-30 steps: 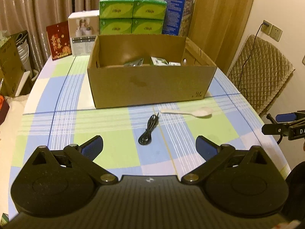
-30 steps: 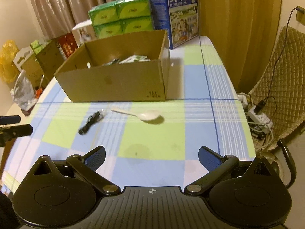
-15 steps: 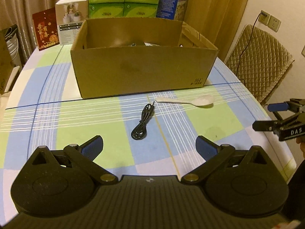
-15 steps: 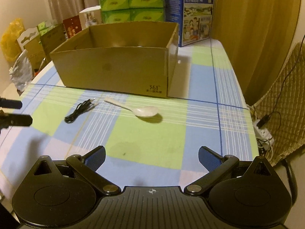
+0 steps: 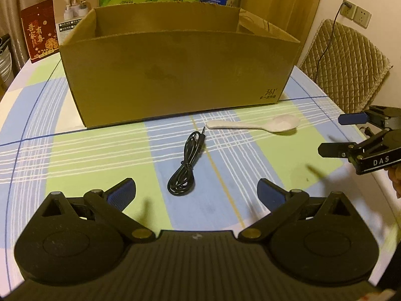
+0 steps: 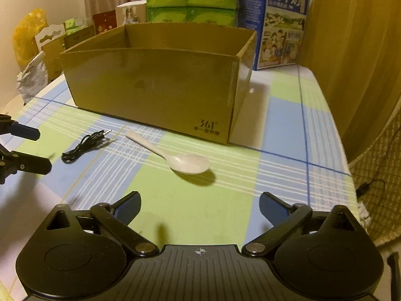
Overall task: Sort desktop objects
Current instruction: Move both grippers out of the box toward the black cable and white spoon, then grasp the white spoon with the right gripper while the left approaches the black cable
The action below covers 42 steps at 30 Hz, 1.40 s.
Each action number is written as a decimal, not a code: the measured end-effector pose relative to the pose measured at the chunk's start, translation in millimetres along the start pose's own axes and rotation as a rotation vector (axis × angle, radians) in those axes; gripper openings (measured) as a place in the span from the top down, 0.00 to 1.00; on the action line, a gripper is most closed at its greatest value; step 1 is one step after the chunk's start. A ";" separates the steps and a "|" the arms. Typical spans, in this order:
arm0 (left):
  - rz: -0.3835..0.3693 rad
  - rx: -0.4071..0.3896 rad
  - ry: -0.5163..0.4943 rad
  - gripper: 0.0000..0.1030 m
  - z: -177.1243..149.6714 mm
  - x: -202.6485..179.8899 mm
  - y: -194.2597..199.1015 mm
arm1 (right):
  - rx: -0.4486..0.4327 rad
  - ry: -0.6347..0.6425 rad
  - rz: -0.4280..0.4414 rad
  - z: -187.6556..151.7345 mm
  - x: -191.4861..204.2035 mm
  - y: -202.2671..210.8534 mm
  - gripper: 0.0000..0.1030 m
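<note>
A coiled black audio cable (image 5: 187, 166) lies on the checked tablecloth just ahead of my left gripper (image 5: 196, 193), which is open and empty. A white spoon (image 5: 253, 124) rests to the cable's right, near the front wall of an open cardboard box (image 5: 175, 75). In the right wrist view the spoon (image 6: 173, 154) lies ahead of my right gripper (image 6: 200, 209), also open and empty, with the cable (image 6: 86, 144) to its left and the box (image 6: 155, 85) behind. Each gripper shows at the edge of the other's view, the right gripper (image 5: 351, 135) and the left gripper (image 6: 30, 148). The box's contents are hidden.
Behind the box stand green tissue packs (image 6: 191, 1), a blue milk carton (image 6: 275, 22), a white box (image 5: 75, 15) and a red box (image 5: 38, 37). A quilted chair (image 5: 345, 65) stands off the table's right edge. Bags and cartons (image 6: 37, 47) sit beyond the left edge.
Both grippers have moved down and forward toward the table; the box, cable and spoon now look nearer and the box's inside has dropped from sight. Both stay open.
</note>
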State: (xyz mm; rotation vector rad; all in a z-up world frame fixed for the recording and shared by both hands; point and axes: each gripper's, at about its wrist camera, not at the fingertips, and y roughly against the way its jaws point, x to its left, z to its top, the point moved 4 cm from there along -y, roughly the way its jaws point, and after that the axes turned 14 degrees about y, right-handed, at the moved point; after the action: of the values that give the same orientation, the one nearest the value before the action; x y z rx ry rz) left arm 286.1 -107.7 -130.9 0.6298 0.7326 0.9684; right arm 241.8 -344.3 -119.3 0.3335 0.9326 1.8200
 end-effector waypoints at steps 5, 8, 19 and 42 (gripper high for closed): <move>-0.006 0.010 -0.021 0.04 4.8 0.5 -17.0 | -0.013 0.062 0.004 2.8 -4.7 -19.2 0.20; -0.011 -0.001 -0.040 0.05 9.5 -1.2 -22.9 | -0.019 0.055 0.031 3.6 -10.6 -30.3 0.22; -0.041 0.023 -0.030 0.16 14.3 1.8 -37.7 | -0.046 0.126 0.113 16.0 -7.1 -65.8 0.28; -0.046 0.035 -0.018 0.18 10.5 7.9 -33.4 | 0.063 -0.073 0.195 18.5 14.4 -47.2 0.68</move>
State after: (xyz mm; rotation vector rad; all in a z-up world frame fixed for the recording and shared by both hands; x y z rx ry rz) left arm 313.8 -116.6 -151.9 0.6488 0.7462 0.9084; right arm 277.9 -314.9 -143.9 0.5433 0.9340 1.9441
